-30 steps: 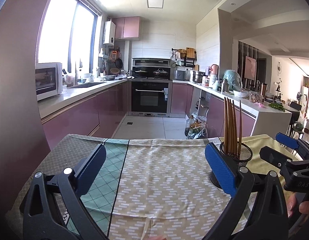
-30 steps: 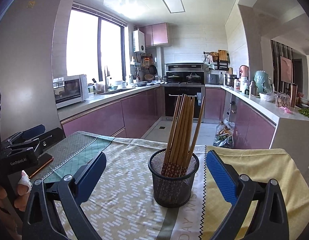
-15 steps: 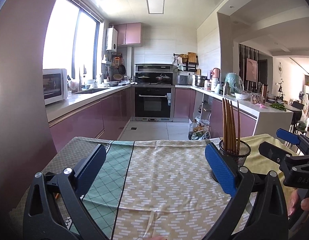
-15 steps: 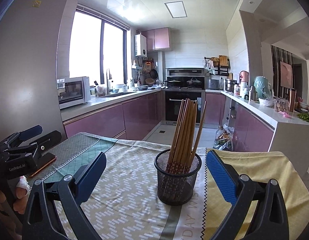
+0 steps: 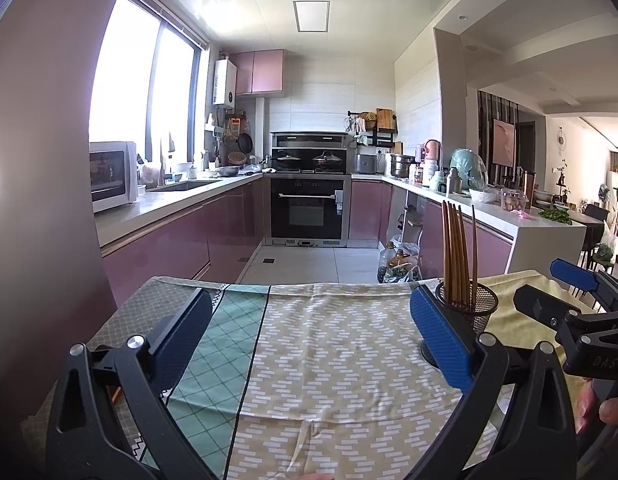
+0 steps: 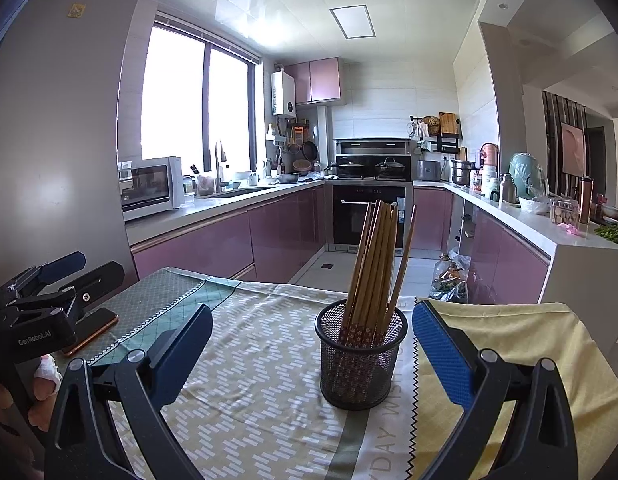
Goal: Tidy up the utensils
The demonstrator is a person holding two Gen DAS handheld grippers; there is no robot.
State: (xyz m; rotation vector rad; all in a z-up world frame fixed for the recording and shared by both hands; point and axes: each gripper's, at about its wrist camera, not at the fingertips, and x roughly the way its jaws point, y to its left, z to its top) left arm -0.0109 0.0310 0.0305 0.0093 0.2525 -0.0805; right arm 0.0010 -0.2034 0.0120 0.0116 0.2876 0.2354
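Two grippers, both with jaws spread wide and nothing in them. Left gripper hovers over bare tablecloth; a phone lies at the table's left edge. Right gripper faces the mesh cup, chopsticks standing upright inside, cup centred between the fingers but ahead of them. Looks like the sorting is done, no loose utensils visible. Next move, if any: pull back without tipping the cup.
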